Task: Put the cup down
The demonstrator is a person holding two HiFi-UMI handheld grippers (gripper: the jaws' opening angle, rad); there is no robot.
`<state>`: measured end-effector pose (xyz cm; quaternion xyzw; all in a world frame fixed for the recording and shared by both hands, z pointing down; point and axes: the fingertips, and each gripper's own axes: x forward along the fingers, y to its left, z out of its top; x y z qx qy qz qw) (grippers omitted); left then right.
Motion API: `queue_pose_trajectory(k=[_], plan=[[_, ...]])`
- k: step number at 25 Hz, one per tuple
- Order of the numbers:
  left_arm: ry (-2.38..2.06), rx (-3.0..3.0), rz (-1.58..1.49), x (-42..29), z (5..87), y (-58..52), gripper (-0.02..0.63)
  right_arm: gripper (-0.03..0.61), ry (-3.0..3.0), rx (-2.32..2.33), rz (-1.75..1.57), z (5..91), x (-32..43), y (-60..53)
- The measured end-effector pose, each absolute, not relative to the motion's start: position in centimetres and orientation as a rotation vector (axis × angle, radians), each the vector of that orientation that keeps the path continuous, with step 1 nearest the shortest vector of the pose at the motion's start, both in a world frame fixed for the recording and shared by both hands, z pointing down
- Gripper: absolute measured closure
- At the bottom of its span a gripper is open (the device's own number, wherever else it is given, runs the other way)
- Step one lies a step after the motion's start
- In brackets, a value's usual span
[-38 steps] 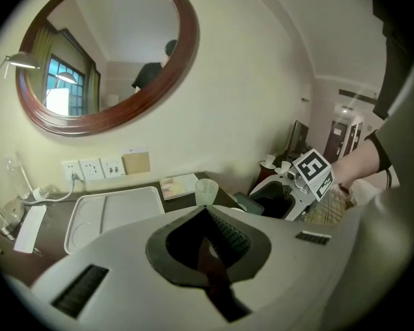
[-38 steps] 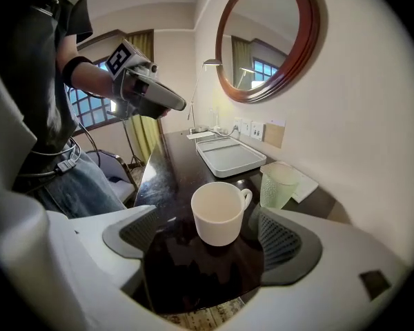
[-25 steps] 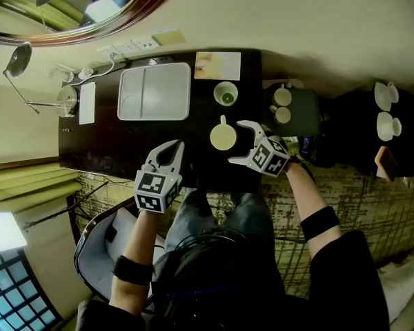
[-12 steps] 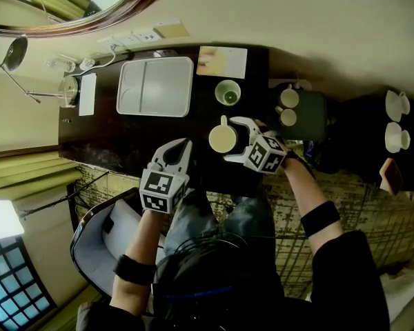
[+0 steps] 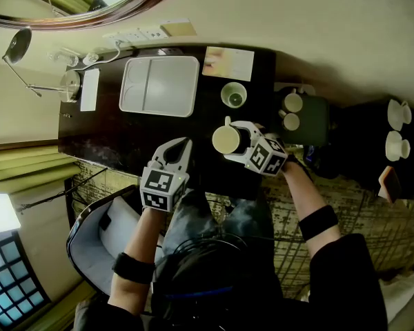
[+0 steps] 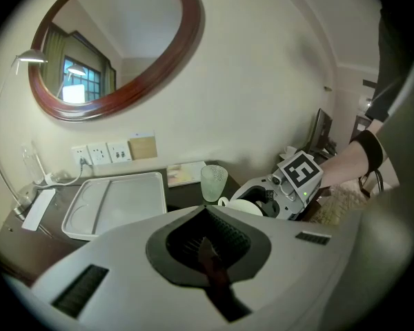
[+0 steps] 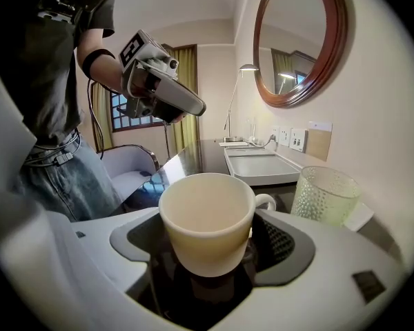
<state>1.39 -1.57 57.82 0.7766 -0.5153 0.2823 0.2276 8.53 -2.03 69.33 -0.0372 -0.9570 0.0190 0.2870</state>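
A cream cup (image 5: pixel 225 140) with its handle turned toward the wall stands on the dark table (image 5: pixel 110 133). My right gripper (image 5: pixel 233 141) reaches round it from the right, and its jaws are closing. In the right gripper view the cup (image 7: pixel 205 219) fills the space between the two jaws, and a thin gap still shows by the right pad (image 7: pixel 284 243). My left gripper (image 5: pixel 178 150) hangs over the table's front edge, shut and empty. From the left gripper view (image 6: pixel 208 236) the cup (image 6: pixel 247 207) shows inside the other gripper.
A dimpled glass (image 5: pixel 234 96) stands just behind the cup. A white tray (image 5: pixel 159 86) lies at the back left and a card (image 5: pixel 228 63) leans by the wall. To the right, a dark tray (image 5: pixel 310 119) bears two small cups. A chair (image 5: pixel 100 240) stands below the table.
My right gripper has slid left until the cup stands between its jaws, and they have started to narrow. The left gripper has hardly moved.
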Motion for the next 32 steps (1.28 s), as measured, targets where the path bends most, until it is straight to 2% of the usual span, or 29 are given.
queue_pose_trajectory(k=[6, 17, 32], plan=[[-1.424, 2.139, 0.792, 0.0, 57.9, -1.1, 0.614, 0.17, -2.546, -0.07, 0.082, 69.0, 8.1, -1.5], [-1.437, 2.117, 0.719, -4.6, 57.2, -0.2, 0.614, 0.17, -2.593, 0.059, 0.13, 62.2, 3.5, -1.8], [-1.5, 2.024, 0.623, -18.7, 56.4, -3.6, 0.614, 0.17, -2.591, 0.282, 0.172, 57.9, -13.1, -8.3]])
